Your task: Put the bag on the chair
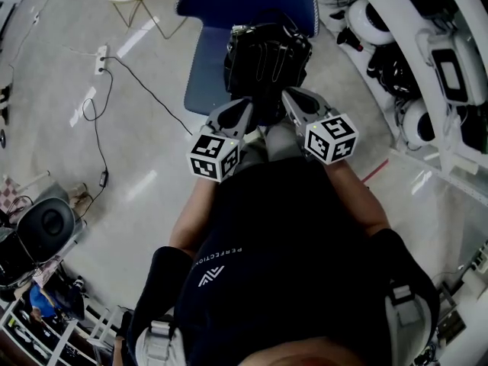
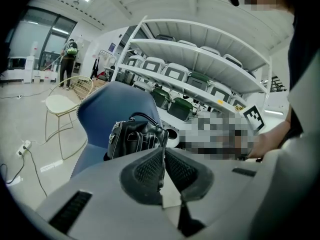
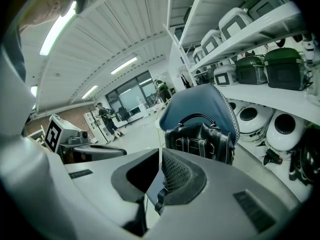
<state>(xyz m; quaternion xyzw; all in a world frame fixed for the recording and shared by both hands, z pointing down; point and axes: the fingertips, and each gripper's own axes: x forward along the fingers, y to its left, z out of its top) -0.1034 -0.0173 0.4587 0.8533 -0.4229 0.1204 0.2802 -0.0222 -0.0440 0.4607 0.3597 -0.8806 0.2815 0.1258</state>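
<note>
From above, you see the black bag (image 1: 267,56) sitting upright on the blue chair (image 1: 200,78), just beyond both tongs. Only the gripper views show your left tongs (image 2: 164,159) and right tongs (image 3: 160,160) fully closed with nothing between them, and white shelves (image 2: 200,46) behind the chair. A black cable (image 1: 99,120) trails across the pale, glossy floor (image 1: 145,197).

Bag (image 2: 136,138) on blue chair (image 2: 104,113).

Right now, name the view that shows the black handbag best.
Right gripper view: the handbag faces it, handle and stitched front clear. Left gripper view shows it angled; head view only its dark top.
</note>
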